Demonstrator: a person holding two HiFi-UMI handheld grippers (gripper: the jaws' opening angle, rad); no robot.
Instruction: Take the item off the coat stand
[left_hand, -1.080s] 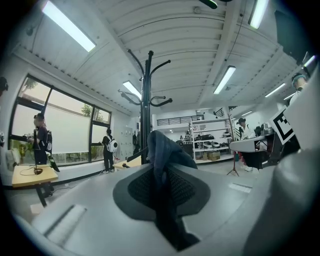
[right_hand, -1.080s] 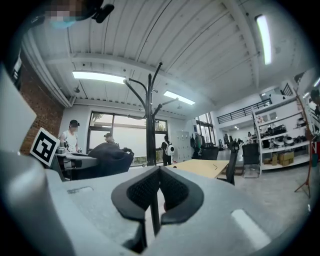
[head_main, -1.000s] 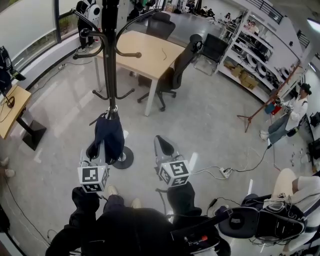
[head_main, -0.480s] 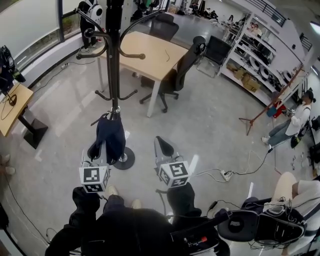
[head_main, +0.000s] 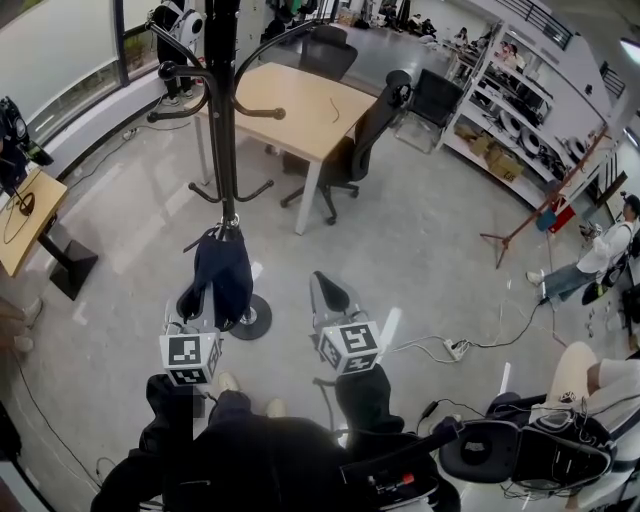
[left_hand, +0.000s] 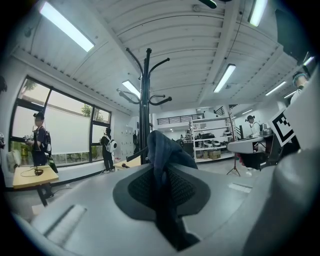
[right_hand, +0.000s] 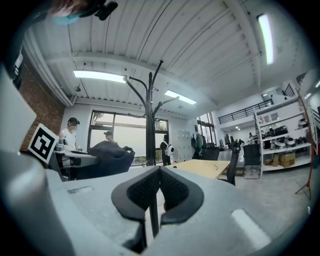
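Note:
A black coat stand (head_main: 221, 120) rises just ahead of me, its round base (head_main: 252, 318) on the floor. A dark navy garment (head_main: 222, 275) hangs bunched beside the stand's lower pole. My left gripper (head_main: 200, 305) is shut on it. In the left gripper view the cloth (left_hand: 162, 155) is pinched between the jaws of that gripper (left_hand: 162, 186), with the stand (left_hand: 146, 100) behind. I cannot tell whether the garment still rests on a lower hook. My right gripper (head_main: 330, 290) is held level to the right, shut and empty (right_hand: 156, 192); the stand (right_hand: 150, 115) is ahead of it.
A wooden table (head_main: 300, 105) and a black office chair (head_main: 360, 140) stand behind the coat stand. Shelves (head_main: 510, 120) line the right wall. A small desk (head_main: 25, 225) is at left. A power strip with cables (head_main: 450, 347) lies on the floor at right, near a person (head_main: 590, 265).
Both grippers and the garment are where they were. Only the person at the far right has shifted.

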